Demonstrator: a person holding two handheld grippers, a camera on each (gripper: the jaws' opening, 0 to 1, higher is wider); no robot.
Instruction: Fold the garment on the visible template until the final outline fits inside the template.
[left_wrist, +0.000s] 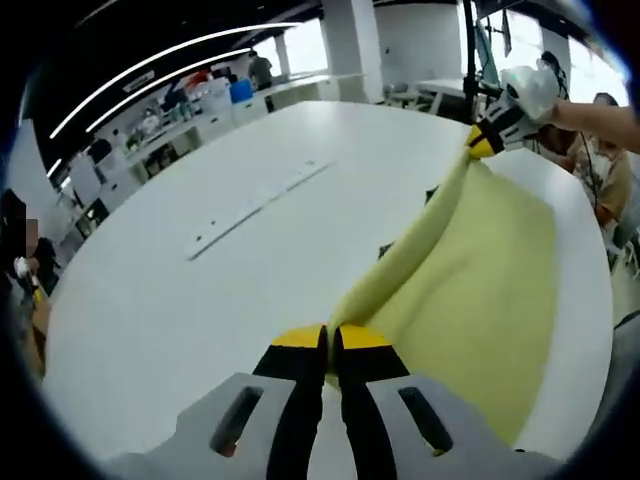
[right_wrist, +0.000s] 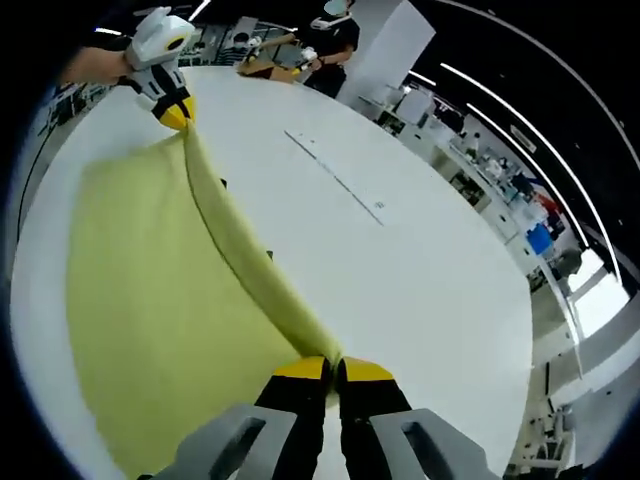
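A pale yellow garment (left_wrist: 480, 270) hangs stretched above the white table (left_wrist: 200, 290), pulled taut along its top edge between both grippers. My left gripper (left_wrist: 331, 340) is shut on one end of that edge; in the right gripper view it sits at the far end (right_wrist: 178, 115). My right gripper (right_wrist: 333, 370) is shut on the other end of the garment (right_wrist: 150, 290); the left gripper view has it at top right (left_wrist: 482, 146). A small dark mark (left_wrist: 385, 250), perhaps part of the template, peeks out by the cloth edge.
A long flat white strip (left_wrist: 255, 205) lies across the table (right_wrist: 420, 280), also visible as a strip (right_wrist: 335, 175). People stand or sit at the table's far edges (right_wrist: 330, 40) (left_wrist: 600, 150). Shelves and benches (left_wrist: 190, 105) line the room behind.
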